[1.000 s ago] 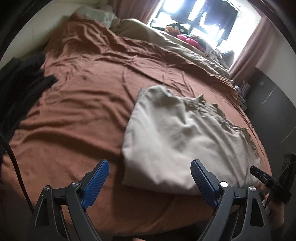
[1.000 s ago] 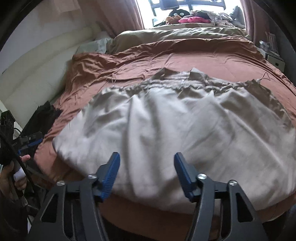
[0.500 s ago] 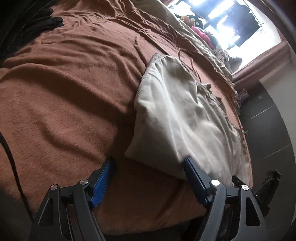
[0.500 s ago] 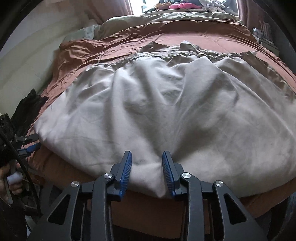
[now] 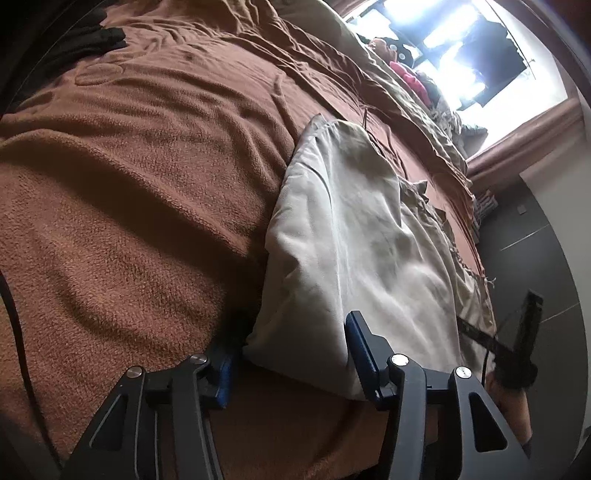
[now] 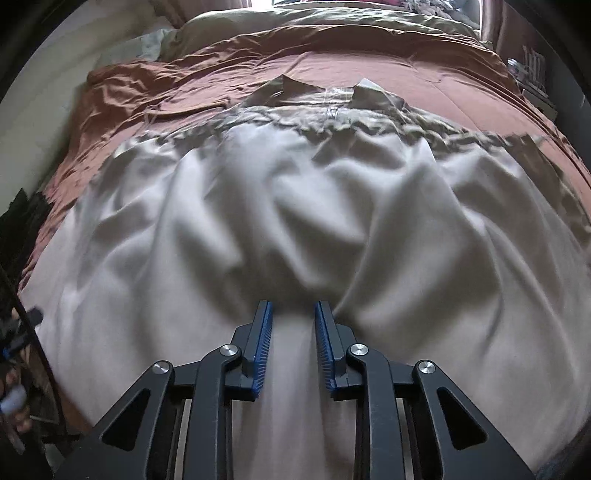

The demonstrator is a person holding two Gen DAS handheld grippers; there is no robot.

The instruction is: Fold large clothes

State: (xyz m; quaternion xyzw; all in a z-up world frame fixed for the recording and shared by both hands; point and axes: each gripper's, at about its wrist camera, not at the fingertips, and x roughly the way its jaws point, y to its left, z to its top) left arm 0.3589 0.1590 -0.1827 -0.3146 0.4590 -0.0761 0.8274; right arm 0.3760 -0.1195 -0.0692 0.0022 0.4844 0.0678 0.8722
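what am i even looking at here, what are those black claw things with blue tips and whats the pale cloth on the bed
Those claws are two handheld grippers, one in each of a person's hands, each carrying a fisheye camera that looks along its fingers. One picture comes from the left gripper, the other from the right gripper. A large beige garment lies spread on a brown blanket covering a bed. The right gripper is pinching a fold of the garment's near edge. The left one is open, its fingers straddling the garment's corner.

You see a bed under a rumpled brown blanket (image 5: 147, 177), an olive duvet (image 6: 325, 26) at its far side, dark cloth (image 5: 92, 37) at the left edge, and what may be pink clothing (image 5: 410, 79) by the bright window (image 5: 480, 48).
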